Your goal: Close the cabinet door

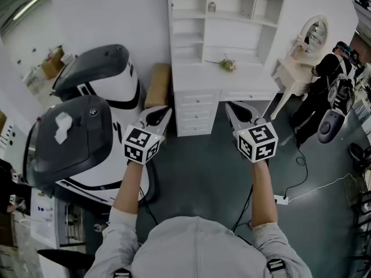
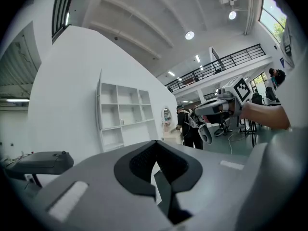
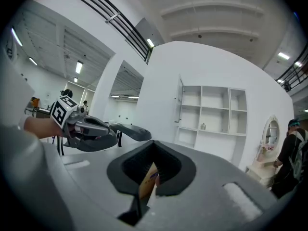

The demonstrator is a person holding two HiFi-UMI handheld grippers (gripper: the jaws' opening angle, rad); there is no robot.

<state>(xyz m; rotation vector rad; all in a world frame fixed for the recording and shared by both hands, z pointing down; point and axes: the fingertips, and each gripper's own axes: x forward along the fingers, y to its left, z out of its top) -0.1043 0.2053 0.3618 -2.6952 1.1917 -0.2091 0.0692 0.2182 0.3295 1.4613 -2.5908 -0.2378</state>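
Head view: you held the left gripper and right gripper level, fingers of both closed on nothing, well apart from the white cabinet. Its door stood open, upper left. Approach step, likely; next move: close in, push it.

The person wears a light grey shirt with sleeves that end near the elbows, and dark strap buckles sit at both shoulders. The grey-and-black left gripper and right gripper each have black-padded tapering jaws and a white cube printed with black square markers.
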